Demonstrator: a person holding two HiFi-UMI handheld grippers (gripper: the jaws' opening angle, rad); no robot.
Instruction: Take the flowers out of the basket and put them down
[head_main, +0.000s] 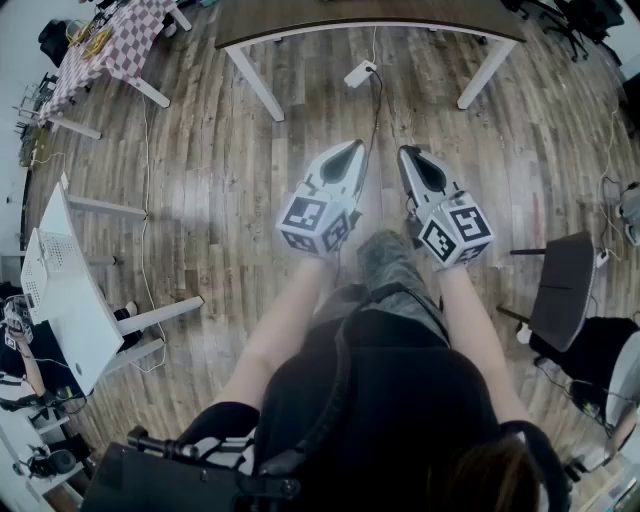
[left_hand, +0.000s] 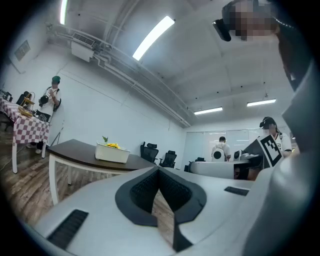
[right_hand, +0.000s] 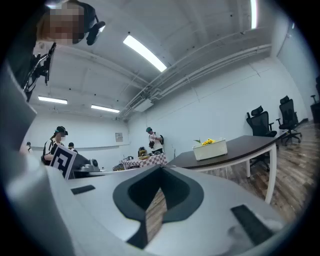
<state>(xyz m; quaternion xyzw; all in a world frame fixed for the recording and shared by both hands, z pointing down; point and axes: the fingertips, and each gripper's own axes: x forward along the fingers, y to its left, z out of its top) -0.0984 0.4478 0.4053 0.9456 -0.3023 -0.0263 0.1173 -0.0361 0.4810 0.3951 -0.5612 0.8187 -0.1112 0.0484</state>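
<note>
A white basket (left_hand: 112, 152) with yellow flowers (left_hand: 113, 145) stands on a dark-topped table (left_hand: 75, 150) some way ahead in the left gripper view. The right gripper view shows the same basket (right_hand: 210, 149) and flowers (right_hand: 209, 142) on the table (right_hand: 240, 150). In the head view only the table's near edge (head_main: 370, 28) shows, and the basket is out of frame. My left gripper (head_main: 352, 150) and right gripper (head_main: 408, 153) are held side by side over the wooden floor, well short of the table. Both are shut and hold nothing.
A power strip (head_main: 360, 72) and its cable lie on the floor under the table. A checkered-cloth table (head_main: 110, 50) is at the far left, a white desk (head_main: 60, 290) at the left and a dark chair (head_main: 565, 285) at the right. People stand in the background (right_hand: 152, 140).
</note>
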